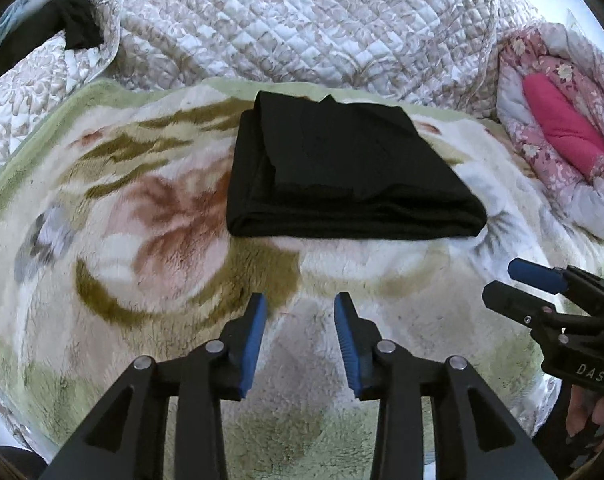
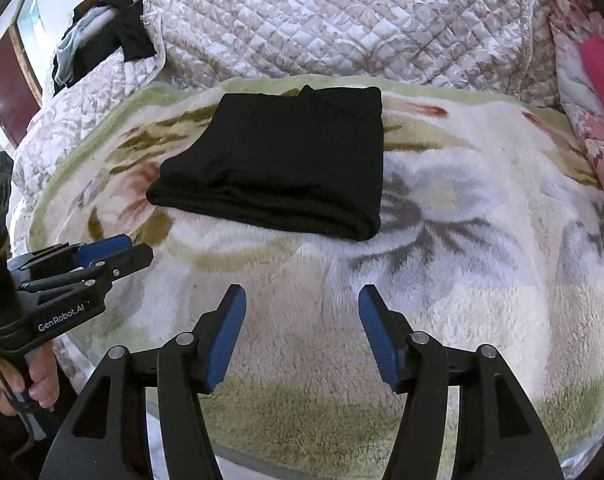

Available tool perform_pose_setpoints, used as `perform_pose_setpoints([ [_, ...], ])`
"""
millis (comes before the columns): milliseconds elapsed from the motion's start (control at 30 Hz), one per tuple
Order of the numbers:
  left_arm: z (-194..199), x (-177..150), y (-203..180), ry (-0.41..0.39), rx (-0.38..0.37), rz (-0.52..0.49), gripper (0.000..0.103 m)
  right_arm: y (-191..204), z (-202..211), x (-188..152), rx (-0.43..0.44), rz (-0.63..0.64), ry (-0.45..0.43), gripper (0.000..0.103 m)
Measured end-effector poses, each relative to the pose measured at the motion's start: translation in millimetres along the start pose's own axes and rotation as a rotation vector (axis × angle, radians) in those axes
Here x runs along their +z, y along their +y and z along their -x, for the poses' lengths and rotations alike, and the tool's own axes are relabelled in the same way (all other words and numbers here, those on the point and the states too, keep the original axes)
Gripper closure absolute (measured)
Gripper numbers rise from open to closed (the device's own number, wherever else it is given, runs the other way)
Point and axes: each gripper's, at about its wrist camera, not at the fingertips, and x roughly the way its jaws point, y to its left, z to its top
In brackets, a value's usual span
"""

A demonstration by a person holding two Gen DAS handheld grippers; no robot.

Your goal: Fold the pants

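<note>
The black pants (image 1: 342, 172) lie folded into a compact rectangle on the fluffy floral blanket (image 1: 142, 240); they also show in the right wrist view (image 2: 278, 168). My left gripper (image 1: 301, 304) is open and empty, a little short of the pants' near edge. It also shows at the left of the right wrist view (image 2: 122, 252). My right gripper (image 2: 302, 296) is open and empty, near the pants' near right corner. It also shows at the right edge of the left wrist view (image 1: 506, 280). Neither gripper touches the pants.
A quilted beige and white cover (image 1: 302, 20) is heaped behind the blanket. A pink floral quilt (image 1: 562, 128) lies rolled at the right. Dark clothes (image 2: 114, 32) lie at the back left. The blanket (image 2: 462, 280) stretches around the pants.
</note>
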Motion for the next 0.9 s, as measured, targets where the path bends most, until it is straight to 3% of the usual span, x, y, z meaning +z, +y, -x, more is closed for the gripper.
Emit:
perform_pose_setpoints([
  [167,-9.8,-1.9,3.7,0.013,0.015,0.002,0.065,-4.3,-16.3,-3.1,-0.011,-0.003,0.033,0.044],
  [500,-16.6,-4.0,1.6,-0.008,0.019,-0.022,0.057,1.6,-24.2,-5.6,-0.024,0.039,0.018,0.032],
  [900,-17.4,-3.9,1.0,-0.013,0.021,-0.029,0.055,0.0,-25.6,-4.7,-0.023,0.037,0.019,0.031],
])
